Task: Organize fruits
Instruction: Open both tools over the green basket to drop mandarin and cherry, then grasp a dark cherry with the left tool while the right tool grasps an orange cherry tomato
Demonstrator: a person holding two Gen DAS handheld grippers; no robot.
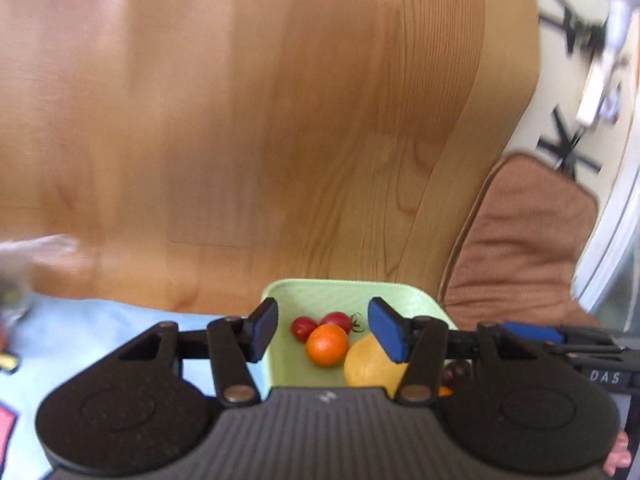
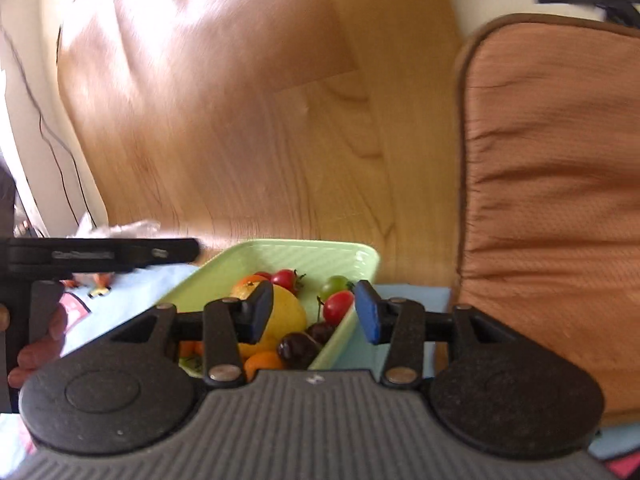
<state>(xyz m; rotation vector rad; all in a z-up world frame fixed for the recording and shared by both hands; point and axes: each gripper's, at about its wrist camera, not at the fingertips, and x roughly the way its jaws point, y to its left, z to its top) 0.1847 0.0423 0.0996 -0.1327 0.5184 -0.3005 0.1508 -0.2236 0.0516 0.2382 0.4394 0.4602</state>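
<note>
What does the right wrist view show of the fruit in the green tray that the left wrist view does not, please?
Only the right wrist view shows a green grape and a dark cherry clearly. Only the left wrist view shows two cherry tomatoes side by side at the tray's far end. Both show the green tray, the small orange, the yellow fruit, and open, empty jaws.

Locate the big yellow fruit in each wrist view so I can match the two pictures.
Left wrist: the yellow fruit lies low, right of centre, partly behind the left gripper's right pad.
Right wrist: the yellow fruit sits low, left of centre, behind the right gripper's left pad.
Shared landmark: the green tray that holds it.
</note>
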